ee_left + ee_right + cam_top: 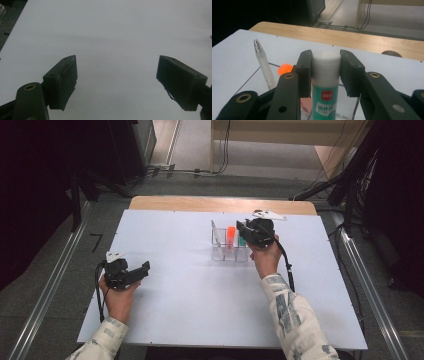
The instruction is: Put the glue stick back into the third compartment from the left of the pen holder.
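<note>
A glue stick with a white cap and a green label stands upright in a clear holder at the table's far middle. My right gripper is shut on its cap, one pad pressed against each side. In the high view this right gripper sits over the holder's right end, where the glue stick shows green. An orange item and a translucent pen stand in the same holder to the left. My left gripper rests near the table's left front, open, with bare white table between its jaws.
The white tabletop has a wooden strip along its far edge. Cables trail from both grippers towards the person. Metal rails run along the floor on both sides of the table.
</note>
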Motion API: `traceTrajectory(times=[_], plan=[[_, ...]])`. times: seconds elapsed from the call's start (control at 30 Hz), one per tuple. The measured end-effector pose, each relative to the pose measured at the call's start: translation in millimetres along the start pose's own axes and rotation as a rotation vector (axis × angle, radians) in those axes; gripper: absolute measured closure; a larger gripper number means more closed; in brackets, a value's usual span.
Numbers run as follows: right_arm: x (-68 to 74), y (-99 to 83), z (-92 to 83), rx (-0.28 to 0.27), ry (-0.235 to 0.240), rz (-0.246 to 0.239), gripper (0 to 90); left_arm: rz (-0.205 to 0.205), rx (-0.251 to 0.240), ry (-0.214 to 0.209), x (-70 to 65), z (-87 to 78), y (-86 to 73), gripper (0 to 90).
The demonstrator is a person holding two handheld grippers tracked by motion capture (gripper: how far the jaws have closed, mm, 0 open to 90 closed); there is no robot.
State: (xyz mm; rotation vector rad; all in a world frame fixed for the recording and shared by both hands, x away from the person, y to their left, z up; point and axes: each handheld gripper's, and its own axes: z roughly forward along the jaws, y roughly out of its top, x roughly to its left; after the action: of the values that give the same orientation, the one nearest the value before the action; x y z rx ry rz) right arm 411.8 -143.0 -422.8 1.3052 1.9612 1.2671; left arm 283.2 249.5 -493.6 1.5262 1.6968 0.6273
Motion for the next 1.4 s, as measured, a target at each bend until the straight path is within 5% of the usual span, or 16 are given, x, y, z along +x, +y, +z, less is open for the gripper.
traceTrajectory(times=[1.0, 1.4], plan=[[-21.5, -9.4, -11.5, 0.018, -0.03, 0.028, 37.3, 0.003, 0.003, 0.003, -0.6, 0.7, -0.3, 17.8], [-31.0, -17.1, -19.6, 0.029, -0.043, 0.039, 35.0, 0.003, 0.004, 0.001, -1.3, 1.5, -0.6, 17.7]])
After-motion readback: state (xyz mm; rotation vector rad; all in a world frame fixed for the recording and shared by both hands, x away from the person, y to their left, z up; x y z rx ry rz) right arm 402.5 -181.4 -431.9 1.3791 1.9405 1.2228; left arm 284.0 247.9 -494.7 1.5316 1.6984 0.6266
